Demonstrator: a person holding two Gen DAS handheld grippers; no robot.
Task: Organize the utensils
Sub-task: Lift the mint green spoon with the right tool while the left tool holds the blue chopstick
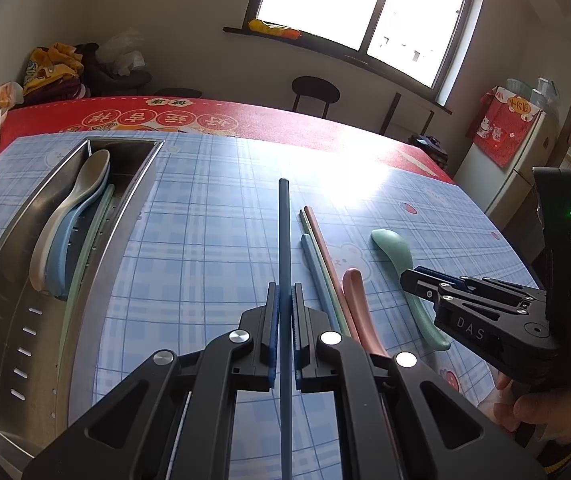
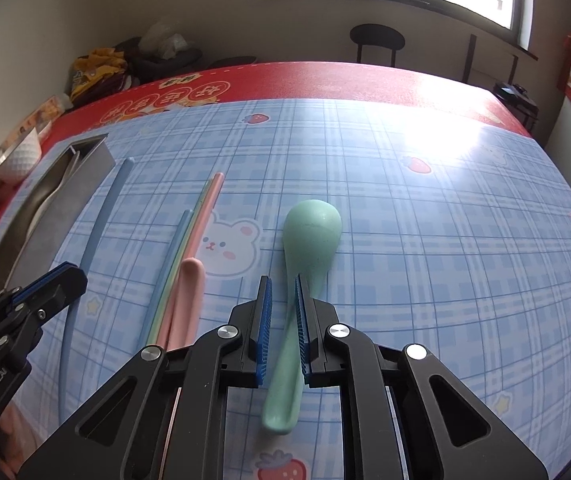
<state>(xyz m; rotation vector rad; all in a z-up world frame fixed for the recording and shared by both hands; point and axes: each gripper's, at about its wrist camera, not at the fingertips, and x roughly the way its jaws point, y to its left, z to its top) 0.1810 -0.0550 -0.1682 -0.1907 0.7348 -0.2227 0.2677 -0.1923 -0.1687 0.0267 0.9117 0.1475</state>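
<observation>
A blue chopstick (image 1: 284, 240) is clamped by the left gripper (image 1: 284, 304). A metal tray (image 1: 13, 280) with spoons (image 1: 73, 216) is seen left; the right gripper (image 1: 421, 284) is poised over a green spoon (image 1: 397, 256).

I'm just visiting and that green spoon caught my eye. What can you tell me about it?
The green spoon is pale mint, matte, plastic-looking, with an oval bowl and a curved handle that flares at its end. It lies on the checked blue mat, bowl pointing towards the window, to the right of the pink spoon. The right gripper straddles its handle; the right pad seems to touch it, the left shows a small gap.
</observation>
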